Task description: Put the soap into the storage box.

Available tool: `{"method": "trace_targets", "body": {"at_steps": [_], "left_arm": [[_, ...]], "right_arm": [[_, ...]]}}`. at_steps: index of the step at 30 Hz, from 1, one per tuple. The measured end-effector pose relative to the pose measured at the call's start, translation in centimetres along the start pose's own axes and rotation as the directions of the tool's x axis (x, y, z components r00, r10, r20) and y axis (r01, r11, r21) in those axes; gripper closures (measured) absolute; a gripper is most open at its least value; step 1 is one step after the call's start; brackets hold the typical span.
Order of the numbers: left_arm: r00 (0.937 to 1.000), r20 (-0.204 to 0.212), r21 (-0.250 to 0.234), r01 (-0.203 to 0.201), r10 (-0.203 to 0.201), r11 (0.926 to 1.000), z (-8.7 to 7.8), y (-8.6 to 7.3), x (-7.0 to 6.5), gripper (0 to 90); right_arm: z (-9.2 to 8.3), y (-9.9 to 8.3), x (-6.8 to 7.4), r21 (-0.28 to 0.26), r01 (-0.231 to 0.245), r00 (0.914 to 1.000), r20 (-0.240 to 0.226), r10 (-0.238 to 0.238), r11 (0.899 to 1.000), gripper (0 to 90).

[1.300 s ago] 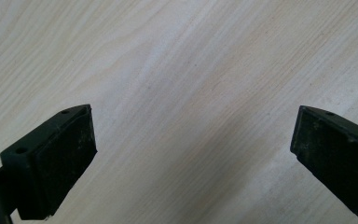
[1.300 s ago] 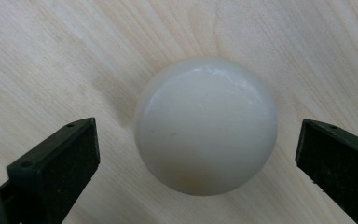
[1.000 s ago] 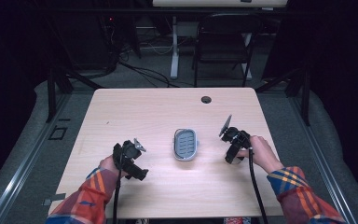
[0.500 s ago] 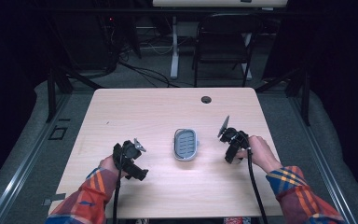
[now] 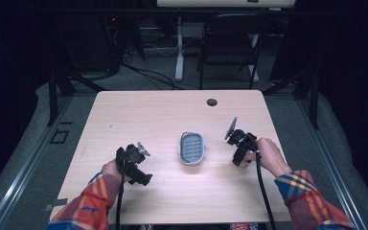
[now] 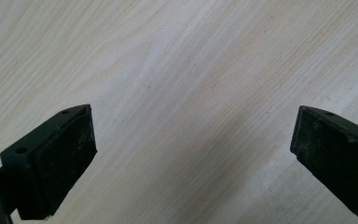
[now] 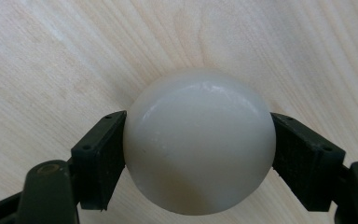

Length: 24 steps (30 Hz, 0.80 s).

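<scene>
A smooth white rounded object, like an egg or ball (image 7: 199,142), sits between the jaws of my right gripper (image 7: 199,149), and both pads press its sides just above the wooden table. In the high view that right gripper (image 5: 241,152) hovers right of a small oval grey dish (image 5: 192,148) at the table's middle. My left gripper (image 5: 135,167) is low over the table to the dish's left; its jaws stand wide apart with bare wood between them, and one pad (image 6: 63,163) shows dark and worn.
The light wooden table (image 5: 148,115) has a round cable hole (image 5: 212,102) near its far edge. Beyond it stand a black chair (image 5: 230,45), desk legs and cables on the grey floor. A cable trails from each gripper toward the person's plaid sleeves.
The right gripper has shifted slightly toward the dish and lower. The left gripper has stayed where it was.
</scene>
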<state>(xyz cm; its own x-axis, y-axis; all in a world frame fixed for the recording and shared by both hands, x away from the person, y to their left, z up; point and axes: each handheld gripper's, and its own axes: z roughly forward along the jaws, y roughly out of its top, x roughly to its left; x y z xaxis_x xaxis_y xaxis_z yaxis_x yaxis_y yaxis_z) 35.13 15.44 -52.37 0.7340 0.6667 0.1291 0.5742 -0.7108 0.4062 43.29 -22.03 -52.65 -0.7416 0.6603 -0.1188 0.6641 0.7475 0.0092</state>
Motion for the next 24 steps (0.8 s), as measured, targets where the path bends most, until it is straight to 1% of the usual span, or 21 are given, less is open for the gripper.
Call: {"method": "trace_targets", "body": {"at_steps": [1, 3, 5, 6, 8, 10, 12, 13, 15, 17, 19, 21, 23, 24], "left_arm": [[1.0000, -0.001, 0.000, -0.001, 0.001, 1.0000, 0.0, 0.0, 0.0, 0.1], [1.0000, 0.002, 0.001, -0.002, 0.002, 1.0000, 0.0, 0.0, 0.0, 0.1], [1.0000, 0.002, 0.002, -0.008, 0.008, 1.0000, 0.0, 0.0, -0.1, 0.1], [1.0000, 0.002, 0.004, -0.009, 0.009, 0.9999, 0.0, 0.0, -0.1, 0.1], [0.9999, 0.003, 0.006, -0.012, 0.012, 0.9999, 0.1, 0.0, -0.1, 0.1], [0.9999, 0.006, 0.006, -0.012, 0.012, 0.9999, 0.0, 0.0, -0.1, 0.1], [0.9999, 0.005, 0.003, -0.011, 0.011, 0.9999, -0.1, 0.0, 0.0, 0.1], [0.9999, 0.004, 0.003, -0.010, 0.010, 0.9999, -0.1, -0.1, 0.0, 0.1], [0.9999, 0.005, 0.004, -0.013, 0.012, 0.9999, -0.1, -0.1, 0.0, 0.1], [0.9999, 0.007, 0.003, -0.012, 0.012, 0.9999, -0.1, 0.0, -0.1, 0.1], [0.9998, 0.015, -0.001, -0.012, 0.012, 0.9999, -0.1, 0.0, -0.1, 0.0], [0.9998, 0.016, -0.004, -0.011, 0.011, 0.9999, -0.1, 0.0, -0.1, 0.0], [0.9998, 0.018, -0.003, -0.009, 0.009, 1.0000, -0.1, 0.0, -0.1, 0.0], [0.9998, 0.018, -0.003, -0.008, 0.008, 1.0000, -0.1, 0.0, -0.1, 0.0]], "right_arm": [[-0.3, 0.0, 0.0, -0.004, 0.003, 1.0000, 0.001, -0.003, 1.000, 22.9], [-0.4, 0.0, 0.0, -0.001, 0.006, 1.0000, 0.003, -0.006, 1.000, 22.9], [-0.5, 0.0, 0.2, -0.006, 0.005, 0.9999, 0.011, -0.005, 1.000, 22.9], [-0.5, -0.1, 0.2, -0.016, 0.000, 0.9999, 0.013, 0.000, 1.000, 22.9], [-0.7, -0.1, 0.3, -0.015, 0.007, 0.9999, 0.016, -0.007, 1.000, 22.9], [-0.8, 0.0, 0.3, -0.011, 0.016, 0.9998, 0.014, -0.016, 1.000, 22.9], [-0.8, -0.1, 0.4, -0.025, 0.009, 0.9998, 0.016, -0.008, 1.000, 22.9], [-0.9, -0.1, 0.3, -0.016, 0.018, 0.9997, 0.018, -0.018, 1.000, 22.9], [-1.0, -0.1, 0.2, -0.015, 0.018, 0.9997, 0.019, -0.018, 1.000, 22.9], [-0.9, -0.2, 0.3, -0.031, 0.007, 0.9999, 0.015, -0.006, 0.999, 22.9], [-1.1, -0.2, 0.3, -0.028, 0.013, 0.9997, 0.019, -0.012, 1.000, 22.9], [-1.3, -0.2, 0.4, -0.036, 0.015, 0.9997, 0.019, -0.015, 0.999, 22.9], [-1.3, -0.2, 0.5, -0.037, 0.015, 0.9998, 0.016, -0.015, 0.999, 22.9], [-1.6, -0.1, 0.4, -0.017, 0.034, 0.9992, 0.019, -0.034, 0.999, 22.9]]}}
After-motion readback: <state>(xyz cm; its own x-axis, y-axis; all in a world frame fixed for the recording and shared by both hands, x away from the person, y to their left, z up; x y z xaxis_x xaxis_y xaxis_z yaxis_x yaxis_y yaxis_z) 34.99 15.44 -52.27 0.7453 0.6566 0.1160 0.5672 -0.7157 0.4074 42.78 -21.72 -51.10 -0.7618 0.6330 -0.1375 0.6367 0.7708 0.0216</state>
